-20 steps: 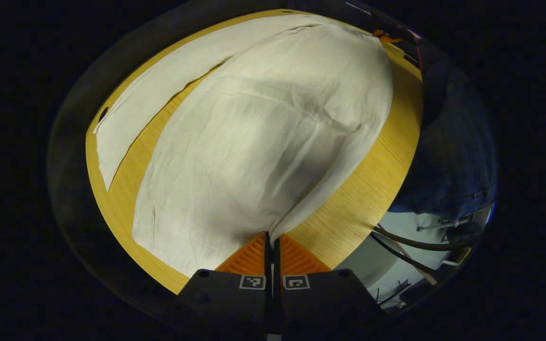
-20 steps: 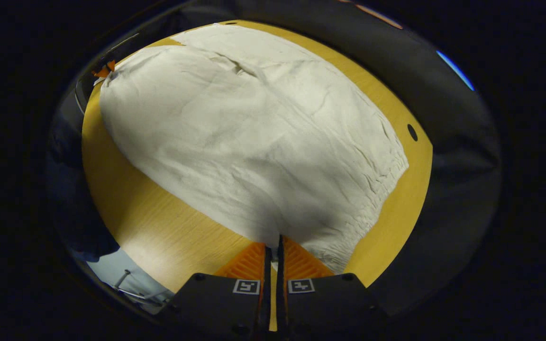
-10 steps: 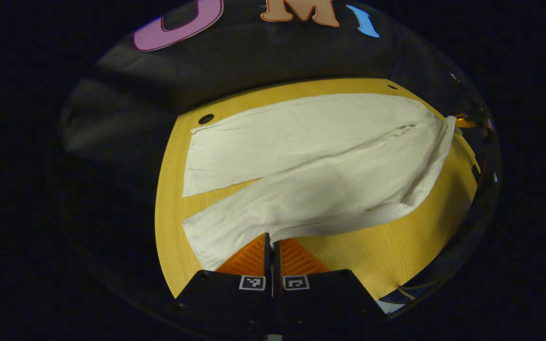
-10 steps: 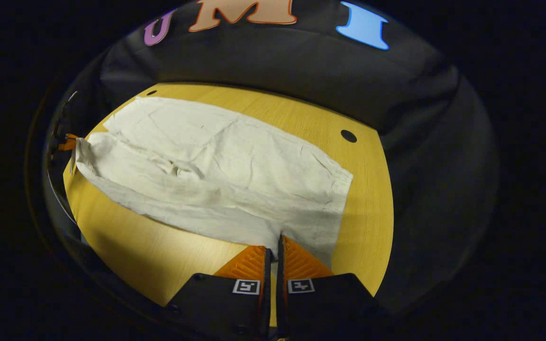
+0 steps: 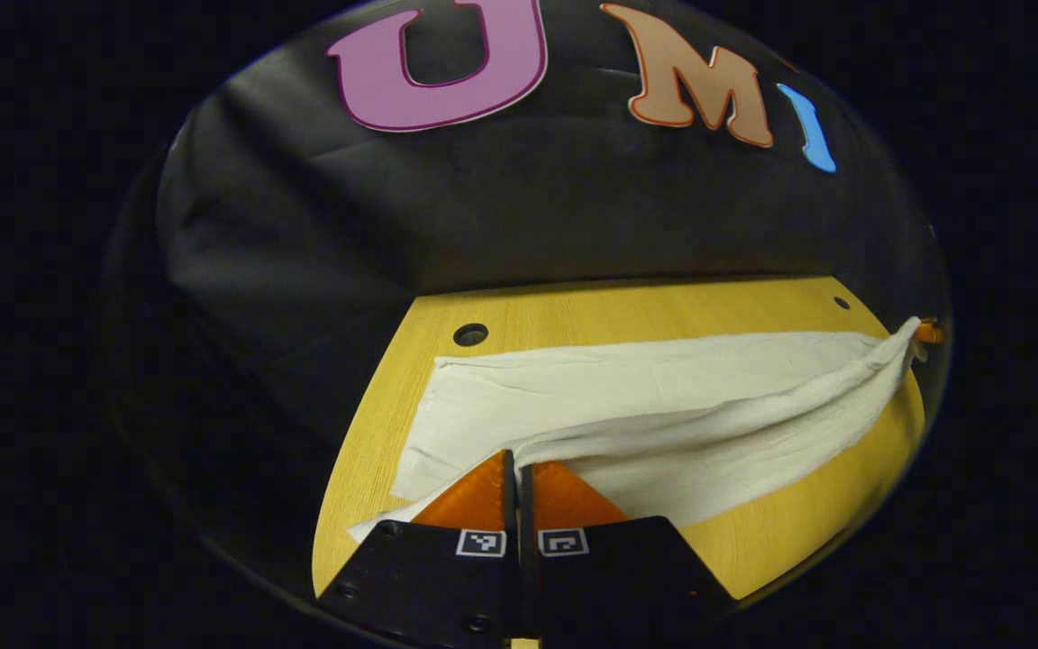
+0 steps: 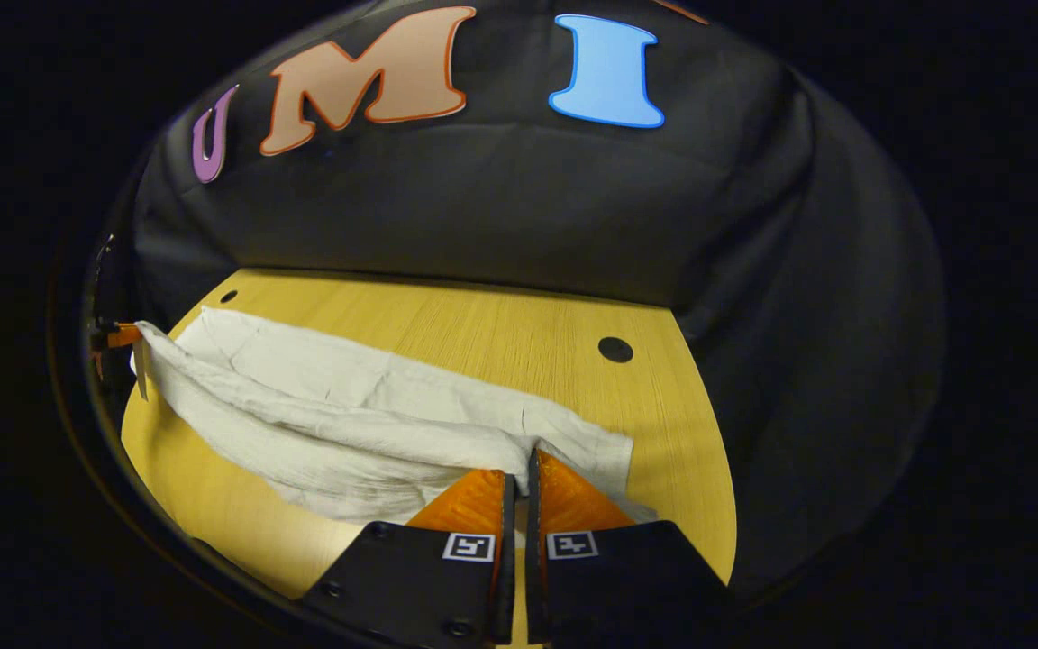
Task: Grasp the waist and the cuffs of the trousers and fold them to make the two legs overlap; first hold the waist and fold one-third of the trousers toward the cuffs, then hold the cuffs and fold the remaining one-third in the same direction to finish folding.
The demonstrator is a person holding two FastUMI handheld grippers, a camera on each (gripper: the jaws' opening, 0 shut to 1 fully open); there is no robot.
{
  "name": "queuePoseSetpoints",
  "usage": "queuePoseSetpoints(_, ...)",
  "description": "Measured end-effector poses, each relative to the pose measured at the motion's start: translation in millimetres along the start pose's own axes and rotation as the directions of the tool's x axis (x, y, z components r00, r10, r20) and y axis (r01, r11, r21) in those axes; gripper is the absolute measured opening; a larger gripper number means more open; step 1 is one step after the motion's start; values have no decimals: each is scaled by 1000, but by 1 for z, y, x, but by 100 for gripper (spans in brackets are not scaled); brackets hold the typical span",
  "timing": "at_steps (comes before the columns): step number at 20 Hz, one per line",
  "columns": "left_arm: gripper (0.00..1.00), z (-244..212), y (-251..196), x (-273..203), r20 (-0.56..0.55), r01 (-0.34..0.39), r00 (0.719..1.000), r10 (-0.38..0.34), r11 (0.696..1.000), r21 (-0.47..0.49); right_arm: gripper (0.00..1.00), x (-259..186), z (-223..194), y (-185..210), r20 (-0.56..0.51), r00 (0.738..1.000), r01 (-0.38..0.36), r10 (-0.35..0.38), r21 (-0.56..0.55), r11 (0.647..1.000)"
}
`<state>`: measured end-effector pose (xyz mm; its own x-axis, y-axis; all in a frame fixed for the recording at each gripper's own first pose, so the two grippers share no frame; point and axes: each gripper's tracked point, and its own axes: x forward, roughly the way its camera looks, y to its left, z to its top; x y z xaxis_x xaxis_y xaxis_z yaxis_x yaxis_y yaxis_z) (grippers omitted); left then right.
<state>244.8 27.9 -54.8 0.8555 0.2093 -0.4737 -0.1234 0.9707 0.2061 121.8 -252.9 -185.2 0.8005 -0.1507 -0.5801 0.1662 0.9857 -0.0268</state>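
White trousers (image 5: 663, 406) lie lengthwise on a yellow wooden table (image 5: 573, 315). My left gripper (image 5: 517, 461) is shut on the cuff edge of the near leg, which is drawn up over the far leg. In the left gripper view the fabric stretches away to the right gripper (image 5: 926, 332) at the far end. My right gripper (image 6: 519, 461) is shut on the waist edge of the trousers (image 6: 348, 424). In the right gripper view the cloth runs left to the left gripper (image 6: 113, 335). The held edge hangs slightly above the lower layer.
The table (image 6: 483, 324) has round holes near its back corners (image 5: 470, 334) (image 6: 614, 349). The booth's black cloth wall (image 5: 483, 207) rises right behind the table. Bare tabletop lies between the trousers and the wall.
Both grippers have carried the near leg's edge away from the front edge toward the far leg and lowered it. The views have tilted from looking down to looking forward at the wall.
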Motion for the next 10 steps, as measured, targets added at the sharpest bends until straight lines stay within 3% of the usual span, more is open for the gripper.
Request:
queuePoseSetpoints(6, 0, 46, -23, 25, 39, -48, 998, 48, 999, 2, 5, 71, 15, 4, 5, 1000, 22, -22, 51, 998)
queuePoseSetpoints(10, 0, 59, -46, 28, 46, -59, 997, 58, 998, 6, 5, 115, -1, 4, -20, 1000, 20, -17, 130, 991)
